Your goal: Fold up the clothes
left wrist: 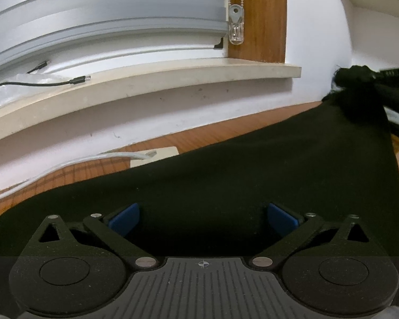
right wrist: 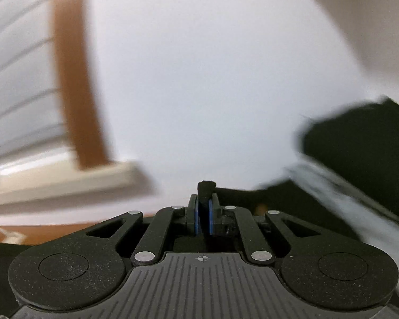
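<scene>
Black cloth fills the near ground: the garment (left wrist: 252, 175) lies spread on the wooden table (left wrist: 93, 170), and the left gripper (left wrist: 203, 219) hovers over it, blue pads wide apart and empty. Farther right, the right gripper (right wrist: 204, 214) is clamped on a pinched fold of the fabric, lifting it toward the white wall (right wrist: 199, 79). By my judgement, folding is barely begun; most remains flat.
</scene>
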Demonstrator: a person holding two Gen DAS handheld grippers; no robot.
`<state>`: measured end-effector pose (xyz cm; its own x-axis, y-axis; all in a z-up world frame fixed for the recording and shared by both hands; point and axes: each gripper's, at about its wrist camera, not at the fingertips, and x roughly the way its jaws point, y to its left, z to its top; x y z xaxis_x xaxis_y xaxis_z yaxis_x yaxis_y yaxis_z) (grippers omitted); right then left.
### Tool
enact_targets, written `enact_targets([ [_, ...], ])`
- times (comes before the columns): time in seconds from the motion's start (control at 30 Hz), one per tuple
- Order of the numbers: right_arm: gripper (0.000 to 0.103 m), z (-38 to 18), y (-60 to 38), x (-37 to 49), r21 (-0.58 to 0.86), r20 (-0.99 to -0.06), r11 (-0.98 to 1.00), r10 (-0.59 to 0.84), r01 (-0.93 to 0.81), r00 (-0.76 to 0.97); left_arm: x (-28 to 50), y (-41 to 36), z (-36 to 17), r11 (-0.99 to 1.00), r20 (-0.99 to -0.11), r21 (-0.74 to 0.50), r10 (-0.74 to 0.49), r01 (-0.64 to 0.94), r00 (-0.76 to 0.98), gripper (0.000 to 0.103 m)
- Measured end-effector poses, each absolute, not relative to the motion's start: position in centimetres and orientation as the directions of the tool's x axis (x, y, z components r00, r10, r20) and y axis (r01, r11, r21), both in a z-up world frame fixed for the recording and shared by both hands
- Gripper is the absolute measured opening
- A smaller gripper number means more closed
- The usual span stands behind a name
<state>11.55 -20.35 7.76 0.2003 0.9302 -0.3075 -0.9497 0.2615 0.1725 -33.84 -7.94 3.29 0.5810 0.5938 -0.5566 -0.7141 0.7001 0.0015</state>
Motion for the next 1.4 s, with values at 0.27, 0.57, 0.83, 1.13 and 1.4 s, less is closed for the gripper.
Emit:
enact_targets([
  [0.27, 0.008, 9.9, -17.9, -6.6, 0.121, -0.248, -0.197, 0.943, -0.973, -0.222, -37.4, -6.5, 4.4, 0.644, -0.495, -0.213, 0.577, -0.734, 0.65, 0.103],
  [0.57, 0.007, 3.3, -19.0, -16.8, 0.071, -0.395, -0.398, 0.831, -0.915, -0.392, -40.2, -5.9, 5.5, 0.58, -0.406, -0.508, 0.491, -0.637, 0.771, 0.093],
  [0.83, 0.008, 2.3, -19.8, -16.1, 0.054, -0.387, -0.38, 0.845, -0.923, -0.37, -35.6, -4.4, 5.0, 0.537, -0.404, -0.631, 0.389, -0.56, 0.828, 0.083],
  [1.13, 0.008, 2.4, -20.1, -15.9, 0.042, -0.379, -0.37, 0.854, -0.928, -0.357, -31.3, -1.6, 3.9, 0.525, -0.477, -0.632, 0.317, -0.57, 0.82, 0.073],
  [1.4, 0.008, 2.5, -20.3, -15.1, 0.056, -0.365, -0.367, 0.858, -0.928, -0.362, -31.5, -1.6, 3.5, 0.501, -0.484, -0.651, 0.305, -0.57, 0.82, 0.08],
])
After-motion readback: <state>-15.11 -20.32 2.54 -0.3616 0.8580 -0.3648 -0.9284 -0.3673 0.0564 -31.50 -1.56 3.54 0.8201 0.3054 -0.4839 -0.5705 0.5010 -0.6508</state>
